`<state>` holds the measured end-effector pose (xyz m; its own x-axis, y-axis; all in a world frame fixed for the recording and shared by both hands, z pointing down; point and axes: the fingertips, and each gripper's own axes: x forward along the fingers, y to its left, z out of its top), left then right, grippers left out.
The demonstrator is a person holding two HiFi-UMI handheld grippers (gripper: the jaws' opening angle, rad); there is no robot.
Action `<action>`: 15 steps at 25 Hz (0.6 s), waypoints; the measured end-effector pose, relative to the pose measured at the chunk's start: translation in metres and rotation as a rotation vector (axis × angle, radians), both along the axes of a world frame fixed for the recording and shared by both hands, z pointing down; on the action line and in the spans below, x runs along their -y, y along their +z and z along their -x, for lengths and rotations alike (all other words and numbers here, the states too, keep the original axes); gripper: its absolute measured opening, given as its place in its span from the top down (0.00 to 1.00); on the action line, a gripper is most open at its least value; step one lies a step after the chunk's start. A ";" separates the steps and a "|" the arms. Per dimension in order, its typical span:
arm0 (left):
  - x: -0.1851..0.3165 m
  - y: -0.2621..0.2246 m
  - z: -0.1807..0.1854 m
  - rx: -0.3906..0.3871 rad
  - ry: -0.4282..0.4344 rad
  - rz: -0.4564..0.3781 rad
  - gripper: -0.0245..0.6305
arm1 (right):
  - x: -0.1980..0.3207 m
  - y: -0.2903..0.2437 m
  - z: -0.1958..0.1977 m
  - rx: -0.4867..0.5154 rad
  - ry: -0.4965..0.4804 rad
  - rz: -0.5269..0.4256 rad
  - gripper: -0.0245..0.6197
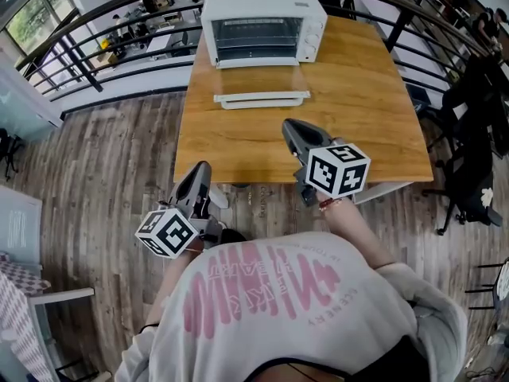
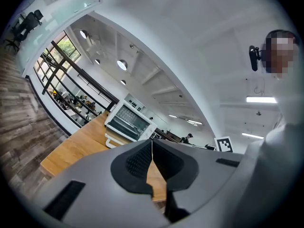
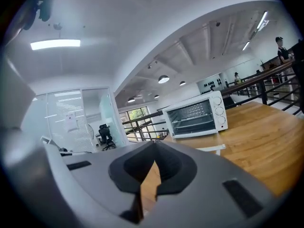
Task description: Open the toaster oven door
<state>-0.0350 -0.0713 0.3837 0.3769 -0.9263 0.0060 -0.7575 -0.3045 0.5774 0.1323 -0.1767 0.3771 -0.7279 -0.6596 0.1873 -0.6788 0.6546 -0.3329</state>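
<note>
Two grey plastic grippers, the left gripper (image 1: 200, 173) and the right gripper (image 1: 293, 130), have their ribbed black pads clenched together on nothing. Well ahead of both fingertips, the white box-shaped metal toaster oven (image 1: 262, 22) stands at the far edge of the smooth rectangular wooden table (image 1: 366, 110). Its glass door (image 1: 261, 80) lies folded down flat, with the white bar handle (image 1: 262, 99) nearest the fingers. Bare tabletop lies between the right fingertips and the handle. Grey-brown plank flooring (image 1: 103, 165) lies below the left fingers. A curved black metal railing (image 1: 95, 22) runs beyond the oven.

floor (image 1: 103, 173): grey wood planks | furniture: wooden table (image 1: 366, 126) | edge: black railing (image 1: 79, 66) (window (image 1: 32, 14) beyond)
</note>
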 end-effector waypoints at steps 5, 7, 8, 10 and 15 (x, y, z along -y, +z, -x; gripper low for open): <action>-0.012 0.004 -0.006 0.005 -0.012 0.011 0.93 | -0.012 0.009 -0.007 -0.029 -0.011 0.012 0.96; -0.015 0.003 -0.009 0.007 -0.012 0.012 0.93 | -0.017 0.010 -0.009 -0.036 -0.012 0.013 0.97; -0.016 0.003 -0.010 0.006 -0.011 0.012 0.93 | -0.019 0.011 -0.010 -0.040 -0.014 0.013 0.97; -0.019 0.003 -0.013 0.005 -0.009 0.009 0.93 | -0.023 0.013 -0.012 -0.049 -0.018 0.016 0.97; -0.023 0.001 -0.017 0.004 -0.009 0.004 0.93 | -0.027 0.010 -0.018 -0.053 -0.011 0.011 0.97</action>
<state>-0.0184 -0.0481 0.3848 0.3685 -0.9296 0.0111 -0.7625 -0.2954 0.5757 0.1500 -0.1499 0.3875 -0.7239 -0.6494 0.2330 -0.6885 0.6584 -0.3039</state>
